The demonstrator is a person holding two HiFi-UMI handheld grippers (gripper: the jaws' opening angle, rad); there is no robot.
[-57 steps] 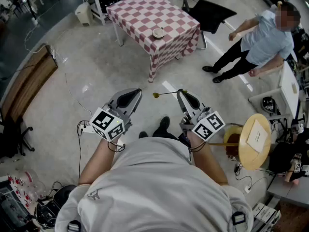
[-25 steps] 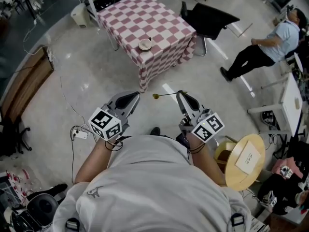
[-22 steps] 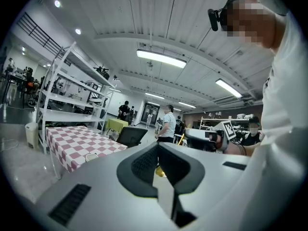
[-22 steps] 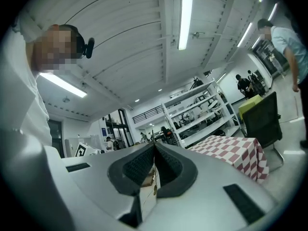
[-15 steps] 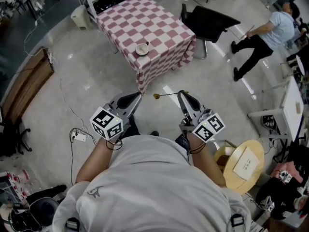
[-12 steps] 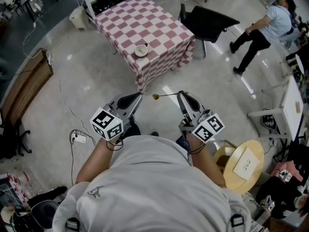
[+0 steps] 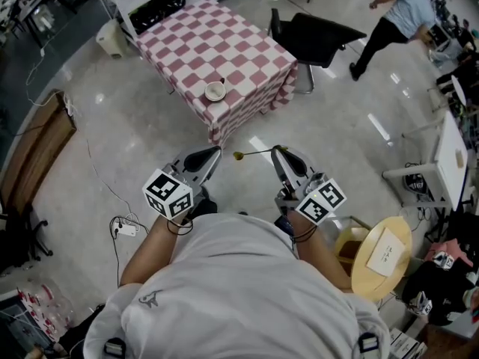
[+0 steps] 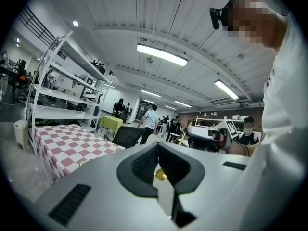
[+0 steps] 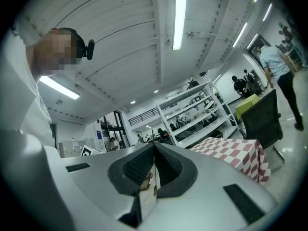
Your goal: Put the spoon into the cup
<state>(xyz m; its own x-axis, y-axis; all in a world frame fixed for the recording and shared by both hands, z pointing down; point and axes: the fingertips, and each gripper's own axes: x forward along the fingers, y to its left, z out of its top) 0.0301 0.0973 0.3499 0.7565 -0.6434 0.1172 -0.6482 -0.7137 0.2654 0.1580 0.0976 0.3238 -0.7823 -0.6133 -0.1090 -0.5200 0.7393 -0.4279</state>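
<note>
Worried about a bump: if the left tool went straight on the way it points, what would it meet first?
Probably the spoon: its yellow bowl, held crosswise by the right tool, sits just beyond the left tool; relative height unclear.

Grey polished floor (image 7: pixel 112 133) w/ glare streaks. Desk (image 7: pixel 239 51) in red-white check cloth, top centre; black chair (image 7: pixel 322 36) just beside its right edge. White shelving (image 8: pixel 57 94) behind. Ceiling strip lights (image 8: pixel 161 55) on. Round wood top (image 7: pixel 367 283) lower right, low wood unit (image 7: pixel 34 155) left.

Bare floor (image 7: pixel 142 137) runs up to the table (image 7: pixel 239 47) — 1 black chair (image 7: pixel 318 34) beside it.
</note>
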